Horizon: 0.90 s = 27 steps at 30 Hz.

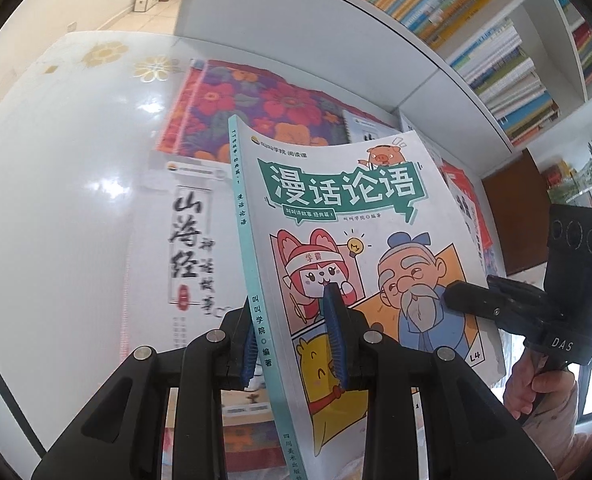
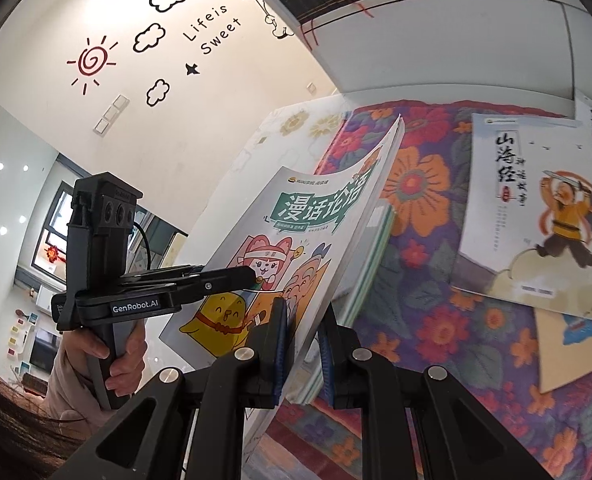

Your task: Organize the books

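White bookshelves [image 1: 455, 80] packed with colourful spines rise behind your claws, and a glossy white table [image 1: 56, 200] with a red-and-purple flowered cloth [image 2: 435, 320] spreads below them. Your left gripper [image 1: 292, 344] is pinching a white comic-cover paperback with a teal spine [image 1: 335, 240]: its blue ridged pads [image 1: 333, 336] press either side of the spine edge, so the book stands up straight ahead of that claw, cover facing to its right. Your right gripper [image 2: 301, 350] is clamped on the same book's opposite long edge, near the lower corner; the cover tilts away up and to the left of that claw. The book hangs in the air between both claws, off the cloth. Beneath it, left of the left claw, a white book with black brush calligraphy [image 1: 192, 240] lies flat; a matching copy [image 2: 535, 216] lies on the cloth to the right of the right claw. A hand [image 2: 120, 360] grips each handle.
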Each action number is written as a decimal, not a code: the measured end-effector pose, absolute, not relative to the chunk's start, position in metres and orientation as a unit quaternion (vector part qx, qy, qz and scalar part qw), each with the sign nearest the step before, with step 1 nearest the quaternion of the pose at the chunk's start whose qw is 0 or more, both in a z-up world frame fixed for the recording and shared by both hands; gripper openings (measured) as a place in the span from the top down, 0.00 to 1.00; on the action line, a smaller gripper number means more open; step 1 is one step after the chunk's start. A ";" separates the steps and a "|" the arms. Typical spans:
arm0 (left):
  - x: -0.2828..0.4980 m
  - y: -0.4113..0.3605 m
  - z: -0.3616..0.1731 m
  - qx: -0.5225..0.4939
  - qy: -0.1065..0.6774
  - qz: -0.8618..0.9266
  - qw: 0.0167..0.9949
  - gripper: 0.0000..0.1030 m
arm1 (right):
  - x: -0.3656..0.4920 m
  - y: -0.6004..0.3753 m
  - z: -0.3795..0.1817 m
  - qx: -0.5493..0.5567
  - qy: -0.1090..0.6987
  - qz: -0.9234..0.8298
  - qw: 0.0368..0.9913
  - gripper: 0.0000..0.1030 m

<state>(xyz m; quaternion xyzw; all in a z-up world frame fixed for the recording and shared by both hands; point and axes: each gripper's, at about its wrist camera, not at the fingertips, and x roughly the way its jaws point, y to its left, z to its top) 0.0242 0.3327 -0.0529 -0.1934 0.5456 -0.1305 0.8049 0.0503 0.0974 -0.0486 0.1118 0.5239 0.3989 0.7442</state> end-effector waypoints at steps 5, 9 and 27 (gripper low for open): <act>0.023 0.348 -0.058 -0.201 0.545 -0.123 0.805 0.75 | 0.053 0.113 -0.050 0.106 0.527 0.405 0.740 0.86; 0.023 0.356 -0.062 -0.204 0.546 -0.120 0.804 0.75 | 0.054 0.122 -0.052 0.103 0.531 0.406 0.736 0.86; 0.031 0.383 -0.096 -0.225 0.566 -0.103 0.786 0.75 | 0.056 0.144 -0.097 0.144 0.560 0.388 0.718 0.85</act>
